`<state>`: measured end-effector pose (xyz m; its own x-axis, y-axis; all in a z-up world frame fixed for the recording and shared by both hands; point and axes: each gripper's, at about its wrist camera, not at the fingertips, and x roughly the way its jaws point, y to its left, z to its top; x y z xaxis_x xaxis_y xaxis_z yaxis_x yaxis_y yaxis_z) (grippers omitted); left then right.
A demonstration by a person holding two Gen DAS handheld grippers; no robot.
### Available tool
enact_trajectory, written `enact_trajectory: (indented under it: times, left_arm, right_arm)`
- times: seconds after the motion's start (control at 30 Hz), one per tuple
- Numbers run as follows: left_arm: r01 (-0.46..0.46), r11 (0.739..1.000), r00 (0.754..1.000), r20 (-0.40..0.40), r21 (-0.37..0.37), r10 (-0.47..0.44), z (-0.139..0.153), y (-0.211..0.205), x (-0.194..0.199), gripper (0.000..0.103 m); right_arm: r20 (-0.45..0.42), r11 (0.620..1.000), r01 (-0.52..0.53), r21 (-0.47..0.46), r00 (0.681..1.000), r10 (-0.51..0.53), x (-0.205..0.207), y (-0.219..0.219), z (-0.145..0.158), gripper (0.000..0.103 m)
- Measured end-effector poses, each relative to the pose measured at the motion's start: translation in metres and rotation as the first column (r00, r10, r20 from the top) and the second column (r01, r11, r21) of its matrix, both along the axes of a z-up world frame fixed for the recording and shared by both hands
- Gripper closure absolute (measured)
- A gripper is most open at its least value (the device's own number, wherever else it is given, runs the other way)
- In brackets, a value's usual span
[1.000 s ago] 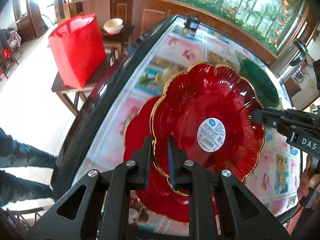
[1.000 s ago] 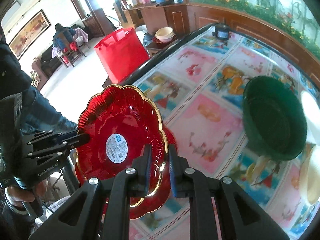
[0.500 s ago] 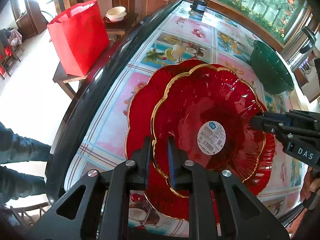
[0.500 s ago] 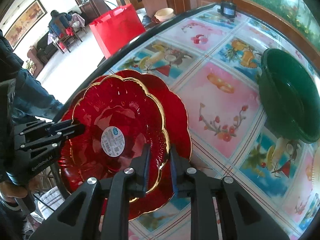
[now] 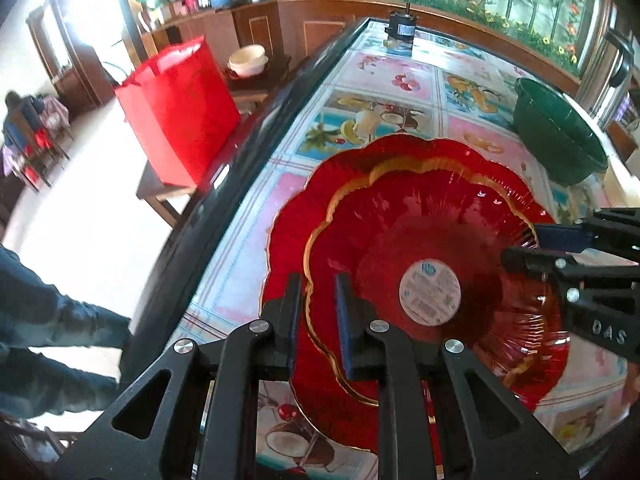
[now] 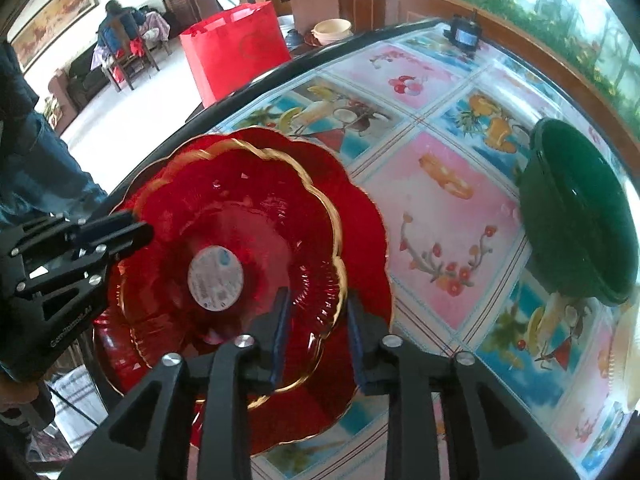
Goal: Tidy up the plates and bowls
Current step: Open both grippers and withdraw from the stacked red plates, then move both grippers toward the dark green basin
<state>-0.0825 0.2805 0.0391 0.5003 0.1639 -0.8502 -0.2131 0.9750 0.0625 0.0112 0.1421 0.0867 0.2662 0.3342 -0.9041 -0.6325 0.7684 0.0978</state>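
Larger red plate (image 5: 304, 216): mostly covered by the gold-rimmed plate (image 5: 420, 216) nested in it; near edge hidden behind the gripper bodies in both views.
Round label (image 5: 430, 293): print blurred, unreadable.
Green bowl (image 6: 576, 216): its base and far side hidden by its own wall.
Desk (image 6: 452, 184): cut off at the right and bottom edges.
Pale object (image 6: 632, 344), right edge: cropped, perhaps another dish.
Seated person (image 6: 116, 28): too small to make out.
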Motion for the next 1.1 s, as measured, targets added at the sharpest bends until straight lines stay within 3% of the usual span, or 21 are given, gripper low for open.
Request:
enact_trajectory:
  times: [0.33,0.43,0.5,0.57,0.63,1.1]
  left_arm:
    - [0.005,0.998,0.996,0.088,0.070,-0.011,0.002,-0.013,-0.004,0.083]
    - [-0.013,0.997,0.990,0.144,0.078,0.001,0.009,-0.015,-0.008,0.083]
    - [-0.019,0.996,0.984,0.179,0.083,0.004,0.015,-0.019,-0.009,0.077]
    - [-0.020,0.997,0.976,0.217,0.075,0.003,0.023,-0.024,-0.012,0.049]
    - [-0.017,0.997,0.965,0.263,0.072,-0.003,0.030,-0.030,-0.015,0.042]
    - [0.104,0.994,0.941,0.321,0.038,-0.111,0.053,-0.099,0.001,0.042]
  right_arm:
    - [0.039,1.000,0.003,0.001,0.999,-0.003,-0.008,-0.004,0.007,0.058]
    - [0.053,0.999,0.018,0.050,0.998,-0.020,-0.013,-0.012,0.015,0.055]
    - [0.065,0.996,0.024,0.091,0.997,-0.030,-0.017,-0.018,0.021,0.051]
    - [0.076,0.991,0.035,0.129,0.996,-0.045,-0.022,-0.024,0.026,0.047]
    - [0.086,0.984,0.053,0.171,0.994,-0.068,-0.026,-0.034,0.031,0.042]
    - [0.089,0.939,0.222,0.262,0.963,-0.253,-0.031,-0.120,0.039,0.031]
